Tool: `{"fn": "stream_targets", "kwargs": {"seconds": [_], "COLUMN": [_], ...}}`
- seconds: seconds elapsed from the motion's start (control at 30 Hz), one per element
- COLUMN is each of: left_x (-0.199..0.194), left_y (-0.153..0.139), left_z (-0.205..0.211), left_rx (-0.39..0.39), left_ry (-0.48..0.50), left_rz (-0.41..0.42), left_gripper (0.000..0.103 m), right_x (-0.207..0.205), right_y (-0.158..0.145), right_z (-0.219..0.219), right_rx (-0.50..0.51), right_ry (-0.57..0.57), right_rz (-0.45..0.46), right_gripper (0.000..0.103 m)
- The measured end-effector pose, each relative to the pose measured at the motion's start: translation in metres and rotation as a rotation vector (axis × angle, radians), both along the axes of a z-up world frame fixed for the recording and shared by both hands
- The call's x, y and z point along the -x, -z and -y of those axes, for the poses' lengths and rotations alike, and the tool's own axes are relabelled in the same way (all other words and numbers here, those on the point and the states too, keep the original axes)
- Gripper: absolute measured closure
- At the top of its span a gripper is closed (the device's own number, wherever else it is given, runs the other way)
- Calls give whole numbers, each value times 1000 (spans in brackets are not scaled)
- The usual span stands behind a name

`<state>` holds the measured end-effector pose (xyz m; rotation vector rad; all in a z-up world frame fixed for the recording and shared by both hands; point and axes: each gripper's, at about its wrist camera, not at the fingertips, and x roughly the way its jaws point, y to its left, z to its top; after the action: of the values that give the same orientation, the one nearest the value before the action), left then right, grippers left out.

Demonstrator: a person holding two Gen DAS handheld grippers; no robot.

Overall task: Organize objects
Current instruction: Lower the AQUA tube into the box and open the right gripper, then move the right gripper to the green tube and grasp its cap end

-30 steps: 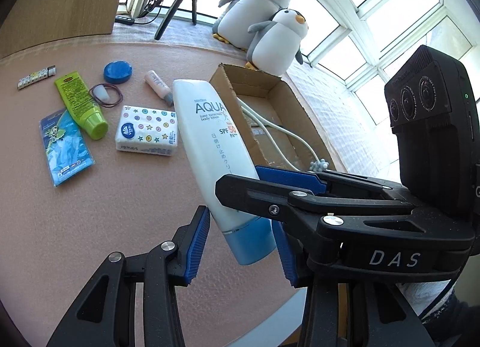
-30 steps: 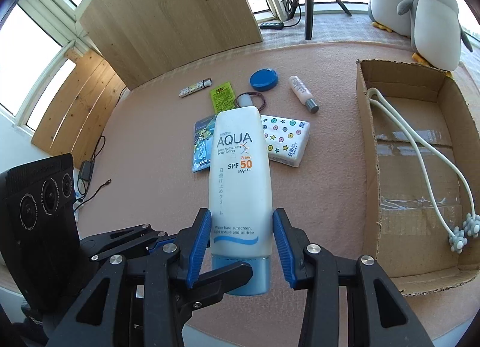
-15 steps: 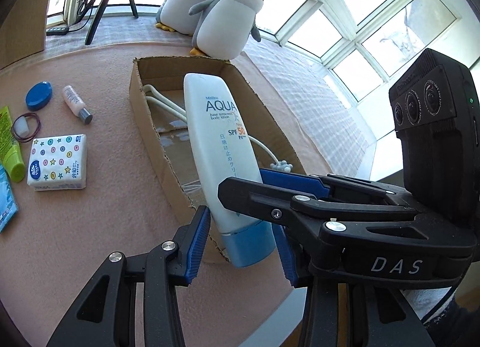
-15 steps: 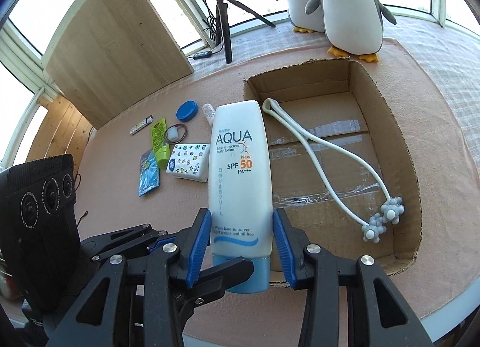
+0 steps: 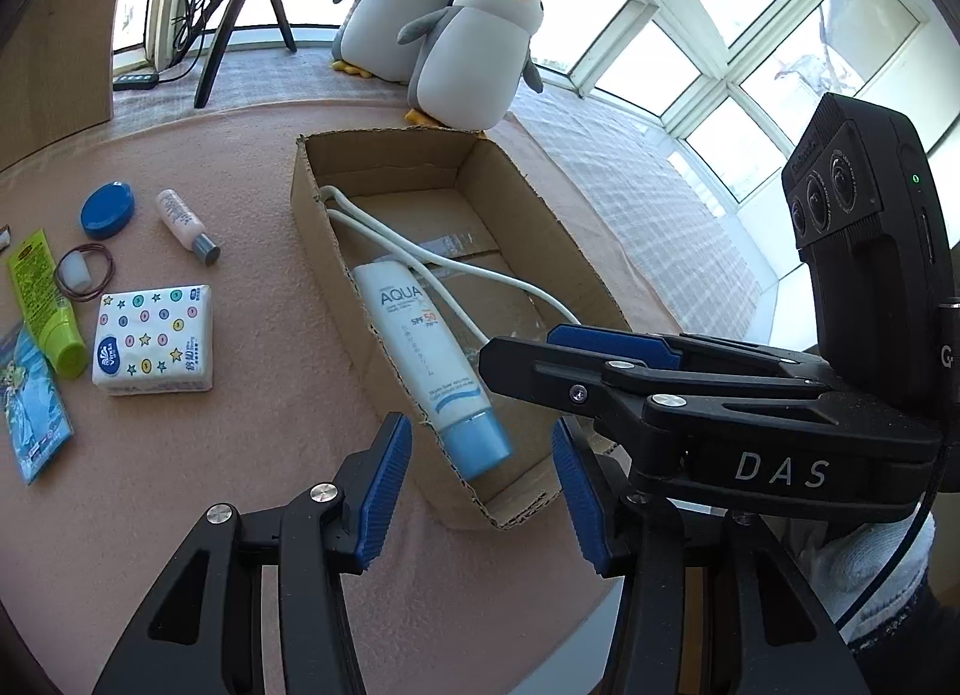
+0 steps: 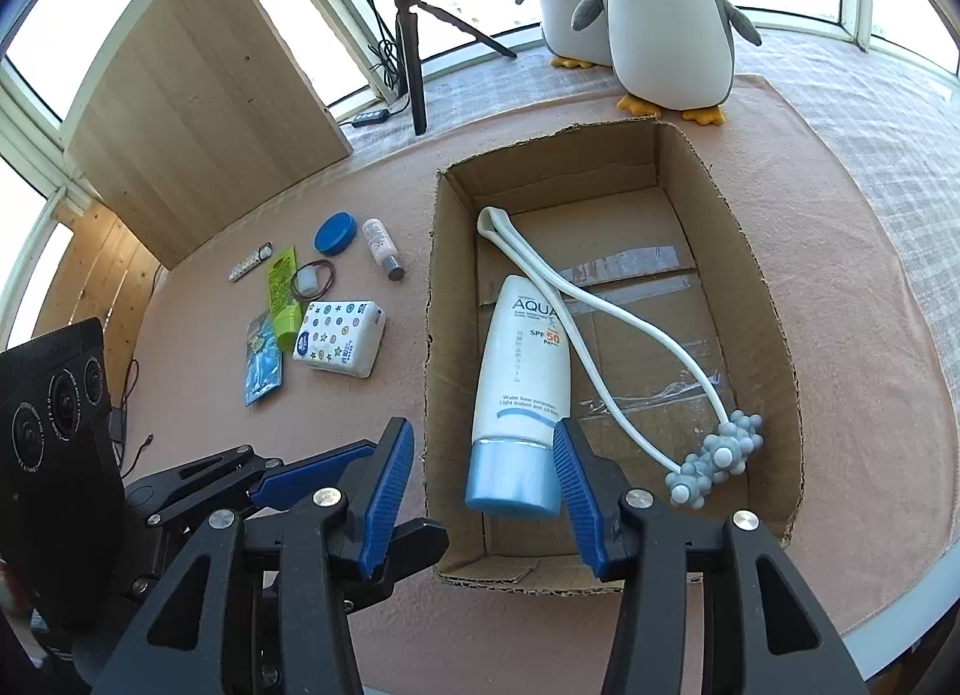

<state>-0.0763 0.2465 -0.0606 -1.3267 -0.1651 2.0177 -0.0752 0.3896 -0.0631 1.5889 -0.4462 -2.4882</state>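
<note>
Nearest the cameras, both grippers, left [image 5: 477,476] and right [image 6: 480,491], have just been opening; jaws apart, gripping nothing. Beyond, the tube [image 6: 521,389] lies in the box [image 6: 762,299] beside a massager [image 6: 612,329].

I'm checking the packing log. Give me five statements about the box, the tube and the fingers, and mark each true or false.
1. The sunscreen tube lies inside the cardboard box. True.
2. The right gripper is clamped on the tube. False: its fingers stand apart from the tube, which rests in the box.
3. A white massager shares the box with the tube. True.
4. The tissue pack is in the box. False: it lies on the table, outside the box.
5. The left gripper holds the blue lid. False: it is empty, and the lid lies on the table.
</note>
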Motion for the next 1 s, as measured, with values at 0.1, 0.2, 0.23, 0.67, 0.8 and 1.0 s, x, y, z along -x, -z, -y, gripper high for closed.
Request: {"fn": "stream_targets", "kwargs": {"seconds": [0.1,0.2,0.23,0.67,0.8,1.0], "left_x": [0,-2,-3,-15,-20,-28], "left_y": [-1,-1,-1,9,10,14], "left_z": [12,29,35,156,198,247], "left_rx": [4,12,17,55,62,63], "left_ry": [-16,-40,-49,-249,-322,-410], "left_rz": [-2,-2,-2,26,35,54], "left_gripper": [50,50,50,50,50,50], "right_x": [4,8,9,58,84,124], "right_y": [0,-1,-2,-3,5,31], "right_z": [6,14,16,108,144,186], "right_rx": [-2,2,5,91,100,79], "right_ry": [-12,-24,-30,-221,-274,-307], "right_rz": [-1,-2,-3,-5,23,94], "right_gripper": [57,57,57,57,59,63]}}
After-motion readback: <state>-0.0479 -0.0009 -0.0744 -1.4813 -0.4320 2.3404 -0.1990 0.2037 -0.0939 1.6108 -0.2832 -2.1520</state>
